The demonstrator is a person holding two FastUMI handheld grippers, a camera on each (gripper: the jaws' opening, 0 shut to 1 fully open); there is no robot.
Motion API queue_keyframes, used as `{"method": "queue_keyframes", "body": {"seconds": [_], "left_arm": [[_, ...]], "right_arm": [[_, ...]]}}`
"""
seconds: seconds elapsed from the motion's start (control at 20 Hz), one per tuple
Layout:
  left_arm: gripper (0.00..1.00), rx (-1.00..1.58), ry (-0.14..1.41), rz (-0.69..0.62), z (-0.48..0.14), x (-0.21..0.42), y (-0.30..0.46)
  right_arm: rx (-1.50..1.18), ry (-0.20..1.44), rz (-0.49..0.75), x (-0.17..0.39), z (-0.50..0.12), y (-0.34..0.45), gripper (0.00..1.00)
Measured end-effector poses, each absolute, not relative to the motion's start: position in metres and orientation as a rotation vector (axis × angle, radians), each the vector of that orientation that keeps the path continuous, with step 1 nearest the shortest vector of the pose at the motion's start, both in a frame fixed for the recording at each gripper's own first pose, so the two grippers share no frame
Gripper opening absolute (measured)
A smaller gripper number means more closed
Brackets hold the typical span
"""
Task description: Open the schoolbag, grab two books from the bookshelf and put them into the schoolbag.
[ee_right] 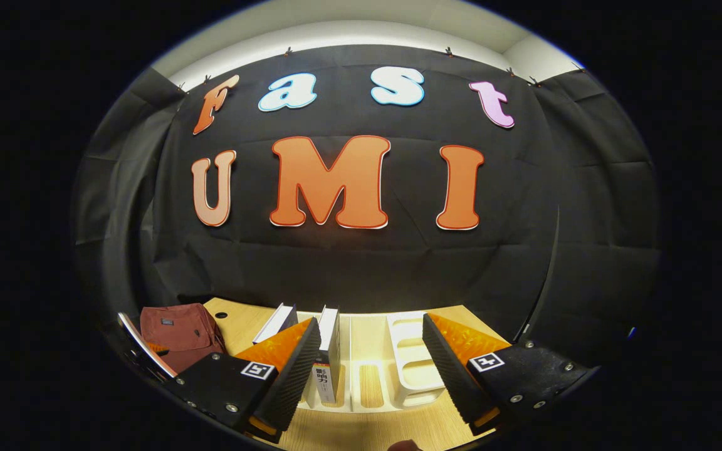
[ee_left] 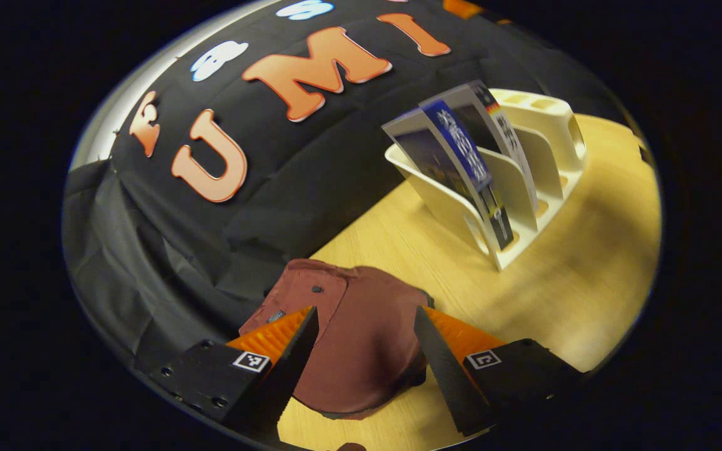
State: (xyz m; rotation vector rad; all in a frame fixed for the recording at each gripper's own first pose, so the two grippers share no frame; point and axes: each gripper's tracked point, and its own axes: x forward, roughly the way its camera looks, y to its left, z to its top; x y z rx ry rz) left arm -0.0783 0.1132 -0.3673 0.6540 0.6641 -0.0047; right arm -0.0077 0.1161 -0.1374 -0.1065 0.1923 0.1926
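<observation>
Two books (ee_left: 461, 169) stood leaning in the white plastic slotted bookshelf (ee_left: 549, 144), up at one o'clock in the left gripper view, and both were yet to be picked. Down at six o'clock there, the left gripper (ee_left: 364, 351) hovered with its jaws spread wide around nothing, and the soft maroon fabric schoolbag (ee_left: 361, 332) lay slumped on the pale wooden table (ee_left: 586, 288) right between the fingers' line of sight. The flap looked down over the bag, so by my reading the opening step was the one in hand, and the bag held nothing that could be seen. In the right gripper view, the right gripper (ee_right: 370, 366) was likewise wide and empty, pointed at the shelf at six o'clock, with the book spines just left of centre and the slots on the right side bare. The schoolbag sat off at eight o'clock in that view, near the shelf but apart from it. Next up, I reckoned, the left gripper needed to drop onto the flap's edge, pinch it and lift it back, while the right one lined up on the nearer spine, though whether that flap was fastened could not be told.
</observation>
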Motion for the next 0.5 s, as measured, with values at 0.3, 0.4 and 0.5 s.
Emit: {"method": "queue_keyframes", "body": {"seconds": [0.3,0.4,0.5], "left_arm": [[0.97,0.802,0.815,-0.046,-0.43,-0.096,0.129],[0.96,0.836,0.836,-0.044,-0.436,-0.103,0.133],[0.95,0.854,0.854,-0.035,-0.44,-0.107,0.141]], "right_arm": [[-0.114,0.208,0.19,-0.005,-0.146,0.114,0.97],[-0.112,0.21,0.185,-0.006,-0.147,0.113,0.97],[-0.112,0.213,0.178,-0.005,-0.15,0.11,0.97]]}}
